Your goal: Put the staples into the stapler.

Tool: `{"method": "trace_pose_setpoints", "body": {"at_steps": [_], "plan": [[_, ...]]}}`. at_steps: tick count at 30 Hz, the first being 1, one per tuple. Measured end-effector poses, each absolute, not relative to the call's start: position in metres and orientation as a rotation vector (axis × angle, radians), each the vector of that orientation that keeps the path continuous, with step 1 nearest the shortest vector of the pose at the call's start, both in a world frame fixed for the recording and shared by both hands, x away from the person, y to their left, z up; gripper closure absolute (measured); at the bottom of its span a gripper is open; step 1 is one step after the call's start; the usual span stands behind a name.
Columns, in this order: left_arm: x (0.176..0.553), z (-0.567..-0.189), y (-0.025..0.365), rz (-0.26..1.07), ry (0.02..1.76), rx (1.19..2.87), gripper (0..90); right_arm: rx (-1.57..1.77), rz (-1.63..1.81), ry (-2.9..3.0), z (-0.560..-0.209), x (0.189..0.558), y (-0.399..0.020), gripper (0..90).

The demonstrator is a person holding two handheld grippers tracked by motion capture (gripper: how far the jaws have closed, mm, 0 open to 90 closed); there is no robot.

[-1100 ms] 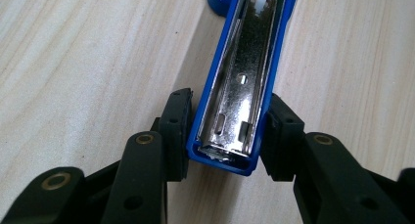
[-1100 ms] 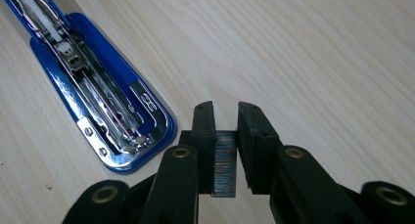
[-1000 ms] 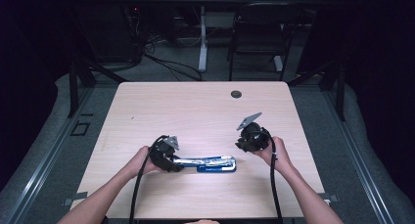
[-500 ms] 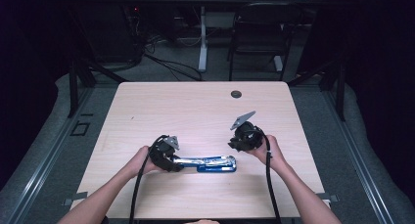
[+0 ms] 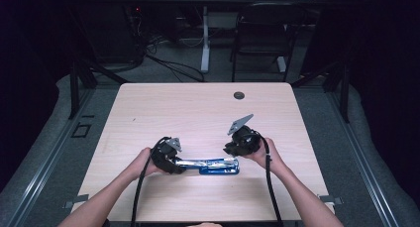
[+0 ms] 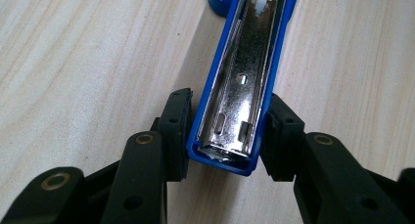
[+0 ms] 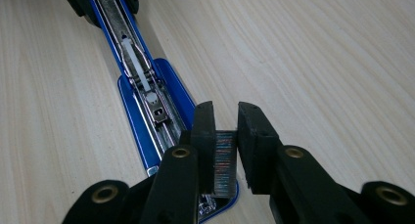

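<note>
Between right tool (image 7: 226, 136) pads, staple strip (image 7: 224, 160)

Stapler (image 5: 210, 164) on table (image 5: 198, 113), between both claws.

A lab-like recording room: lone wooden table (image 5: 198, 113), floor cables (image 5: 168, 68), black-curtained surroundings, desk legs (image 5: 204, 43) behind.

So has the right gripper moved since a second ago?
Yes. The right gripper has slid left, away from the table's right edge, toward the blue stapler.
</note>
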State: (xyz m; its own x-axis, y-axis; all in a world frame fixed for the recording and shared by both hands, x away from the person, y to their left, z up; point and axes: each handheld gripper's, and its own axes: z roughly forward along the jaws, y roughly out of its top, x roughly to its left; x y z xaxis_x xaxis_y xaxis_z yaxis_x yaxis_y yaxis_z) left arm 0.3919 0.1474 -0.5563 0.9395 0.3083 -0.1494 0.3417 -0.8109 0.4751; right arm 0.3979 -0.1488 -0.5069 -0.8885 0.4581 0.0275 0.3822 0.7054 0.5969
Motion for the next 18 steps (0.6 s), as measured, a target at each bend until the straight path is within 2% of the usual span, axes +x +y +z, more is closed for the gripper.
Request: {"method": "trace_pose_setpoints", "body": {"at_steps": [18], "plan": [[0.3922,-0.5558,0.1473,-0.087,0.461,2.584,60.7,0.592,0.983,2.859,-0.5129,0.3926,-0.1415,78.2]]}}
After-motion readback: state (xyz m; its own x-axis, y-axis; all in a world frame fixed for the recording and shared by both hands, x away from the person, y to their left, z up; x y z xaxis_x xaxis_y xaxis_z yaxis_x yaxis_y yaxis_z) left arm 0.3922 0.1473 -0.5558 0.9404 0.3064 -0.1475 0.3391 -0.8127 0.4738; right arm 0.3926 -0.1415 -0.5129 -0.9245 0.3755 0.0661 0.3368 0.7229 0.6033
